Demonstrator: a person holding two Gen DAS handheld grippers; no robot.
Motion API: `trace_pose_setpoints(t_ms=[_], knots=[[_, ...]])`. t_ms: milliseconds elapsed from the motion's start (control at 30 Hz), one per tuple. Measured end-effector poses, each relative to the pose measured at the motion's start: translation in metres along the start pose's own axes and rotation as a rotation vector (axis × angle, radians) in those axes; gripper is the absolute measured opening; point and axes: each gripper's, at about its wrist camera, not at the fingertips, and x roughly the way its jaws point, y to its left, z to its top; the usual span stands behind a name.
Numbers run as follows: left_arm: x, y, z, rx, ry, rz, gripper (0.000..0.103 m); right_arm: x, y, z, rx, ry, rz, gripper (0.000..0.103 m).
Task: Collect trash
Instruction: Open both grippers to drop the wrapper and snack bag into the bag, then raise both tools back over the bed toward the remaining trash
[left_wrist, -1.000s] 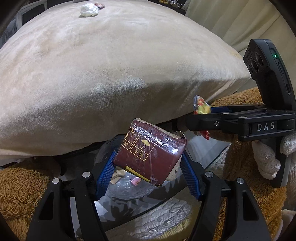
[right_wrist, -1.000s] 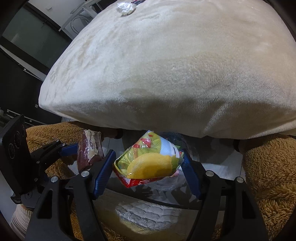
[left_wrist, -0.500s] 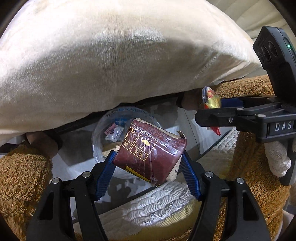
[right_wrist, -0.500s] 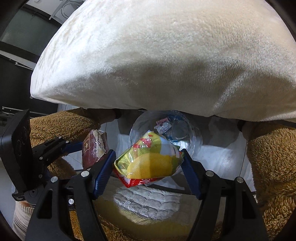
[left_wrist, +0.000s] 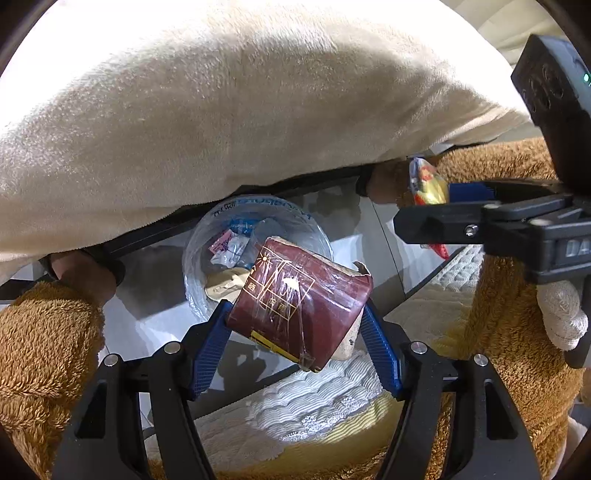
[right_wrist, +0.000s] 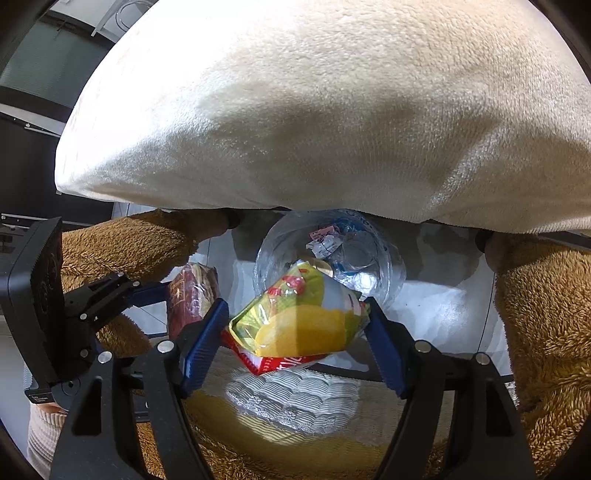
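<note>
Left wrist view first, and the left gripper (left_wrist: 295, 328) is clamped on a maroon packet (left_wrist: 299, 306), blue pads pressing its two ends so it hangs tilted, film side up. Just beyond the packet sits the bin (left_wrist: 258, 254), a clear bag-lined tub on the pale floor, tucked half under the edge of the cream blanket (left_wrist: 240, 110), with a pink-and-white wrapper (left_wrist: 227, 245) already lying inside. The packet seems poised in front of the bin's mouth, I'd say so it drops straight in once the jaws part. To the right of the bin the right gripper (left_wrist: 428, 206) reaches in side-on, pinching a yellow packet (left_wrist: 428, 182) that looks, from here, nearer the blanket's edge than the bin's mouth. Over to the right wrist view: at the bin's left the left gripper (right_wrist: 184, 295) shows with its maroon packet (right_wrist: 190, 295); then the bin (right_wrist: 280, 236) itself dead centre, more clear plastic visible inside; and in front of it the right gripper (right_wrist: 295, 328) squeezes the yellow packet (right_wrist: 299, 325) flat between its pads, lined up with the opening. Both loads look held in front of the bin rather than inside it, so my read is a double release is close. Brown fleece sleeves (right_wrist: 546, 317) frame the bin on either side.
</note>
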Motion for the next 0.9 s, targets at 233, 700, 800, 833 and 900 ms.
trace_pose_setpoints(t_ms=[233, 700, 800, 833, 900], knots=[[-0.002, 0.005, 0.0, -0.019, -0.014, 0.013, 0.08, -0.002, -0.001, 0.002, 0.014, -0.016, -0.007, 0.086], [-0.026, 0.008, -0.001, -0.033, -0.125, -0.001, 0.08, -0.024, 0.009, -0.007, -0.056, -0.119, -0.006, 0.086], [-0.04, 0.008, -0.002, -0.037, -0.186, -0.023, 0.08, -0.037, 0.014, -0.011, -0.087, -0.194, -0.004, 0.086], [-0.044, 0.008, -0.002, -0.038, -0.205, -0.024, 0.08, -0.042, 0.015, -0.012, -0.097, -0.216, 0.002, 0.086], [-0.054, 0.009, -0.001, -0.037, -0.248, -0.032, 0.08, -0.054, 0.019, -0.015, -0.123, -0.279, 0.004, 0.086]])
